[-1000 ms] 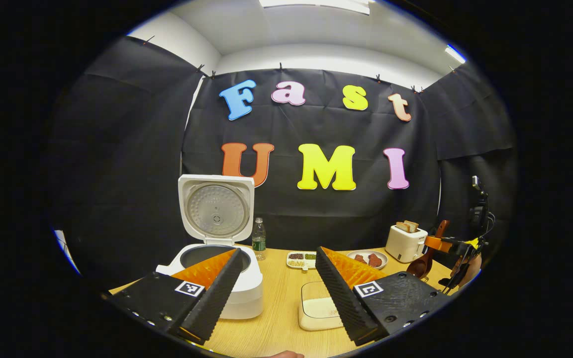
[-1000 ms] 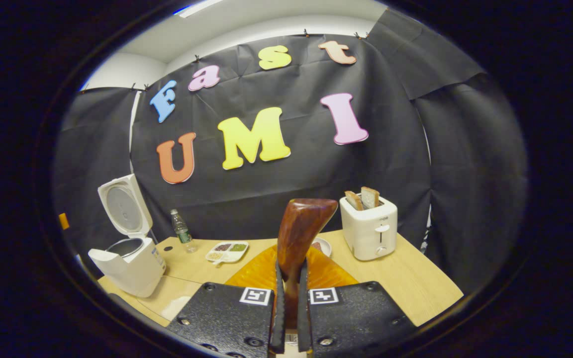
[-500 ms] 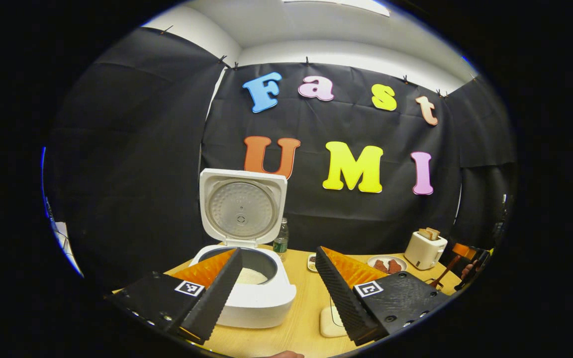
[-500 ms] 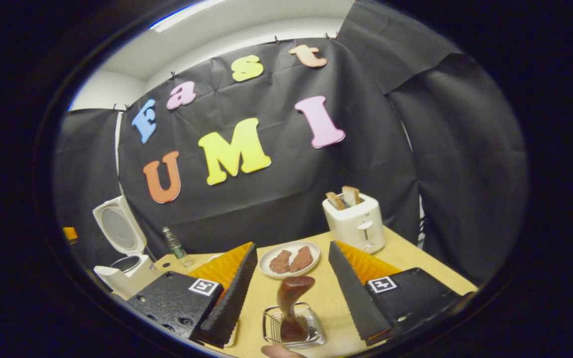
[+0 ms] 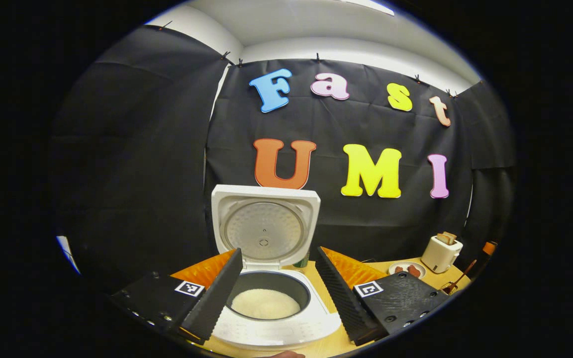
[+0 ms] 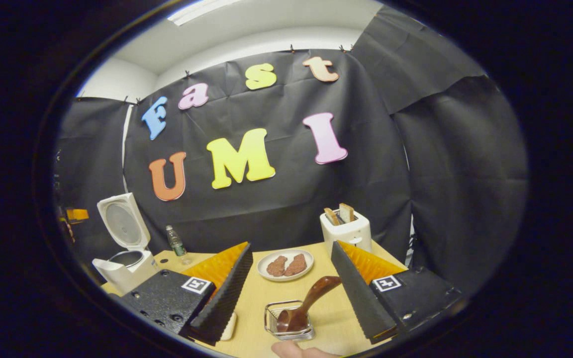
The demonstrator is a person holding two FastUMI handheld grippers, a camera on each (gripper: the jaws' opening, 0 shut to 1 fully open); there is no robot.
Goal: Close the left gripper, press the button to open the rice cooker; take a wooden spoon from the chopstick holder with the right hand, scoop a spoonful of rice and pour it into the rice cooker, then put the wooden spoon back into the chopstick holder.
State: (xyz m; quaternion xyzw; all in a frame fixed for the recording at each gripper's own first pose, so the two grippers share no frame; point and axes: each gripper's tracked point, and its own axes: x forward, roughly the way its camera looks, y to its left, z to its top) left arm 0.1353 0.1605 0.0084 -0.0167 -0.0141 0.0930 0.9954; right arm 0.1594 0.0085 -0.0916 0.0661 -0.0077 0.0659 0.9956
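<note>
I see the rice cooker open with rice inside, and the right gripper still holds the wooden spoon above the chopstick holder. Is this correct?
Not quite. In the right gripper view the right gripper is open and holds nothing; the wooden spoon leans inside the chopstick holder. The rest is right: the left gripper view shows the rice cooker open with rice inside.

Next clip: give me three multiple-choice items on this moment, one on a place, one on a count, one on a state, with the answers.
1. Where is the brown wooden spoon?
A. in the wire chopstick holder
B. inside the cooker
C. on the plate

2. How many bread slices stand in the white toaster?
A. none
B. two
C. four

3. How is the white rice cooker's lid?
A. shut
B. lying on the table
C. raised open

Answers: 1 A, its bowl sits in the holder with the handle leaning out; 2 B, two slices stick up from the slots; 3 C, the lid stands upright above the rice.
</note>
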